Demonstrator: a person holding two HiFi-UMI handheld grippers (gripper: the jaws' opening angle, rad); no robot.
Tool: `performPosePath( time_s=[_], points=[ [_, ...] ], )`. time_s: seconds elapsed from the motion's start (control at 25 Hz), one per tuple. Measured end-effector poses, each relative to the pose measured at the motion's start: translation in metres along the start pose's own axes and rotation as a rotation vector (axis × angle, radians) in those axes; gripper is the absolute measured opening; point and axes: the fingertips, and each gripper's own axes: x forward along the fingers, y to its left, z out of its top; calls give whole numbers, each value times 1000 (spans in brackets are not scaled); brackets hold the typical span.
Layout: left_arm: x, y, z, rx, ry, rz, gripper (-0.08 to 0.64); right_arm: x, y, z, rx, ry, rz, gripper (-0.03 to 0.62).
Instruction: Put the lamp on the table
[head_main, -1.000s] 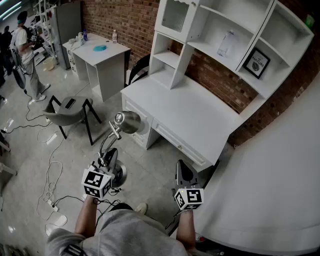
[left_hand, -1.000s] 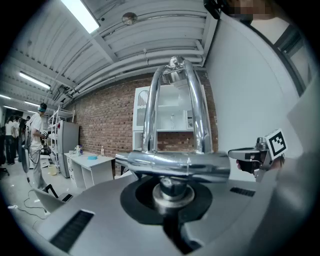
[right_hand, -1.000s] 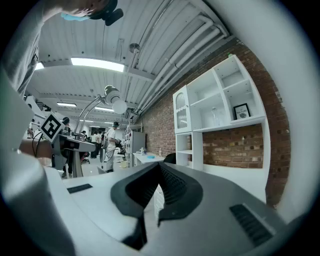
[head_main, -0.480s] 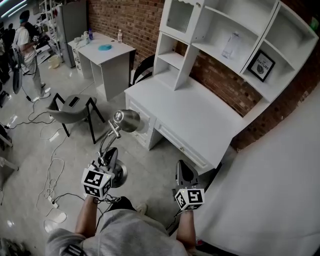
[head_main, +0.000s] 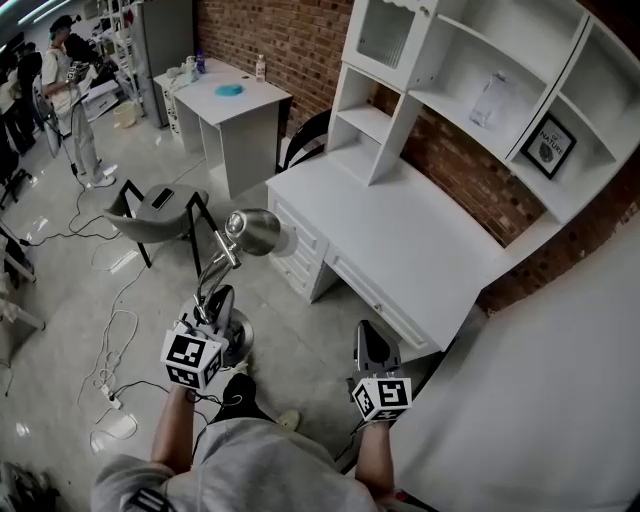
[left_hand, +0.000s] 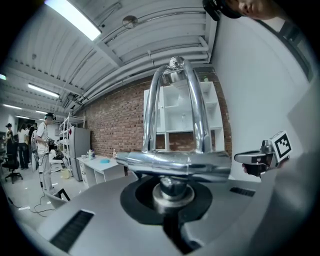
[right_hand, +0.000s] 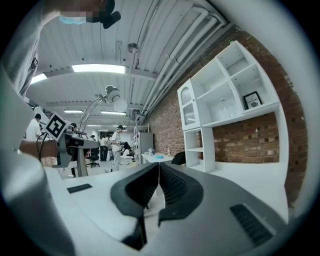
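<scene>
While the lamp (head_main: 252, 231) hangs in the air over the floor (head_main: 300, 330), clamped low down near its base in the left hand-held gripper (head_main: 220, 305), the step in hand looks like the carry toward the white tabletop (head_main: 420, 240). Lamp not yet set down; it sits left of and nearer than the tabletop, well apart from it. The left gripper view shows the jaws closed tight on the lamp's bottom fitting. The right hand-held gripper (head_main: 368, 338) has its jaws together with nothing between them, carried level beside the left one.

Next move, as I judge it: swing the lamp far and right, get the base above the tabletop edge, keep it upright, lower it flat onto the bare part short of the shelf unit (head_main: 470, 70), then let go. Top-heavy shade, so tipping is likely the risk.

Materials: lamp is polished chrome, mirror-bright, with a domed shade, twin curved tube arms and a round disc base. Tabletop is smooth matte white, flat, with drawers and small knobs below. Shelf unit same white, open boxes, against rough red brick. Floor pale and glossy, with cables trailing.
</scene>
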Motion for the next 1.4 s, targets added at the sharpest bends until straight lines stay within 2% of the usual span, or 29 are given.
performPosePath(
  time_s=[0.44, 0.88, 1.12, 1.4],
  points=[
    [99, 70, 11, -21, 6, -60, 2, 117, -22, 24, -32, -18, -36, 23],
    [204, 141, 27, 7, 14, -192, 2, 223, -33, 38, -37, -12, -146, 24],
    [250, 163, 31, 23, 9, -285, 0, 260, -38, 34, -25, -24, -235, 23],
    [298, 174, 41, 55, -15, -342, 1, 283, -49, 34, -31, -17, -286, 25]
  ],
)
